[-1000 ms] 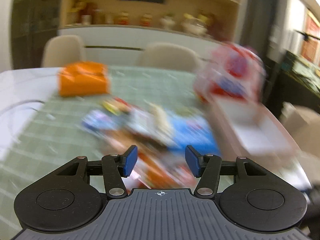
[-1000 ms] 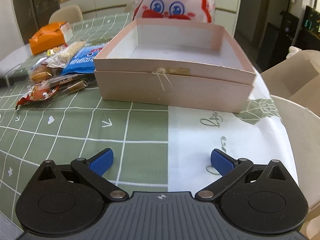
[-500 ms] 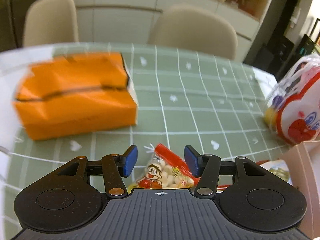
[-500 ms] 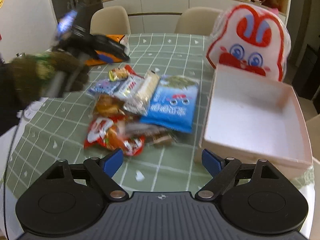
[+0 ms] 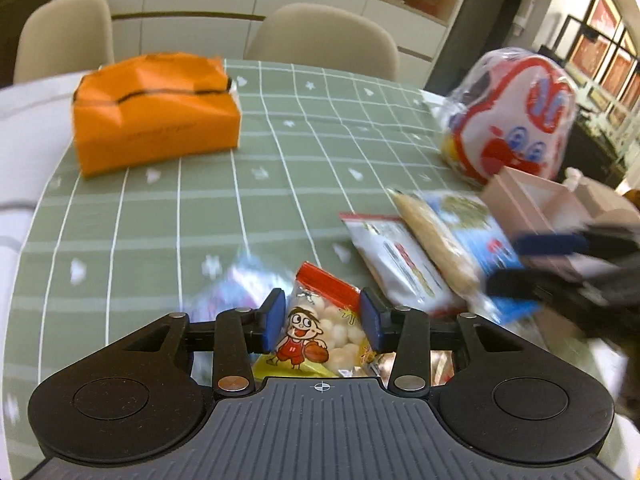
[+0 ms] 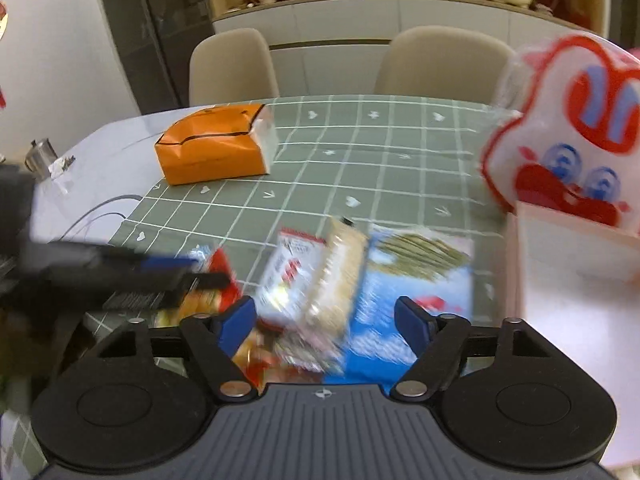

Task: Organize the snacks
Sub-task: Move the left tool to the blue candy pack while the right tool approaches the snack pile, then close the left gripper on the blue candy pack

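Note:
A pile of snack packets lies on the green checked tablecloth (image 5: 280,168). My left gripper (image 5: 322,322) is open, its blue pads on either side of a small clear packet of white puffs with a cartoon boy (image 5: 320,328); I cannot tell whether they touch it. My right gripper (image 6: 326,322) is open above the pile, over a white packet (image 6: 292,276), a beige cracker pack (image 6: 340,268) and a blue bag (image 6: 416,280). The pink open box (image 6: 576,264) stands to the right. The left gripper also shows blurred in the right wrist view (image 6: 200,272).
An orange tissue pack (image 5: 154,110) lies at the far left of the cloth. A white and red bunny-shaped bag (image 5: 512,116) stands behind the pink box (image 5: 536,204). Two beige chairs (image 5: 324,40) and a white sideboard stand beyond the table. Cables lie on the white table part (image 6: 92,216).
My left gripper has dropped closer onto the cartoon puff packet. My right gripper has moved forward and down from the table's near side to just above the snack pile.

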{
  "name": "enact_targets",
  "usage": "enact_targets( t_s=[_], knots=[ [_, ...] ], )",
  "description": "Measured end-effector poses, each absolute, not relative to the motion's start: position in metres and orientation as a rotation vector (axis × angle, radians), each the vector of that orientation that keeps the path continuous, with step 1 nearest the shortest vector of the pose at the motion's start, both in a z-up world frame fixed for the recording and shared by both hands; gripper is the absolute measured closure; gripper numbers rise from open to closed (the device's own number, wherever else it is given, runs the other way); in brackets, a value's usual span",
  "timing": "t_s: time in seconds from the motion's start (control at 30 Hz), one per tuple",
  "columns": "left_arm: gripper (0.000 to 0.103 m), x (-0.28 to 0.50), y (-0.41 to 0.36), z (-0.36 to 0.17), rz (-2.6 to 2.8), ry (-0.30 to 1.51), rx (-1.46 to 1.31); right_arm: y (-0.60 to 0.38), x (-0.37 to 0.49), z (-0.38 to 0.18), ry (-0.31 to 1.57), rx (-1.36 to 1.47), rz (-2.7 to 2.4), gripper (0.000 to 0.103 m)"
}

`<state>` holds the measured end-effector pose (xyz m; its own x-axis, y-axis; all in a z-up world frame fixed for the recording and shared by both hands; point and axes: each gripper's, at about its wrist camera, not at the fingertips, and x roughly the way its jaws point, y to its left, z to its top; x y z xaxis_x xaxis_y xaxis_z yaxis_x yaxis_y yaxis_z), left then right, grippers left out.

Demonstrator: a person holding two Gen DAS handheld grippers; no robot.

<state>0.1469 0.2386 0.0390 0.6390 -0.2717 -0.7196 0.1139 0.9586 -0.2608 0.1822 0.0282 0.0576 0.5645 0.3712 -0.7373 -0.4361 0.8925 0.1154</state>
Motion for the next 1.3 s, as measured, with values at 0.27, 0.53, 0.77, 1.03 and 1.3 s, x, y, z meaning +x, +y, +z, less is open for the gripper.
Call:
enact_targets(
  t_s=[0.27, 0.53, 0.77, 1.03, 1.3],
  knots=[
    [0.056, 0.098, 0.259, 0.047, -0.255, 0.891, -0.3, 0.077, 0.179, 0.042, 0.883, -0.101, 0.695, 0.027],
    [0.057, 0.128, 0.298, 0.053, -0.076, 0.787, -0.342, 0.091, 0.158, 0.023, 0.894, -0.089, 0.713, 0.025],
    [0.057, 0.192, 0.246, 0.04, -0.274, 0.914, 0.189, 0.067, 0.109, 0.038, 0.841, -0.181, 0.715, 0.025],
    [0.053, 0.174, 0.233, 0.051, -0.402, 0.94, 0.272, 0.048, 0.072, 0.035, 0.794, -0.272, 0.687, 0.025],
    [0.043, 0.175, 0.2, 0.035, -0.385, 1.001, 0.339, 0.033, 0.059, 0.02, 0.836, -0.241, 0.627, 0.025]
  ],
)
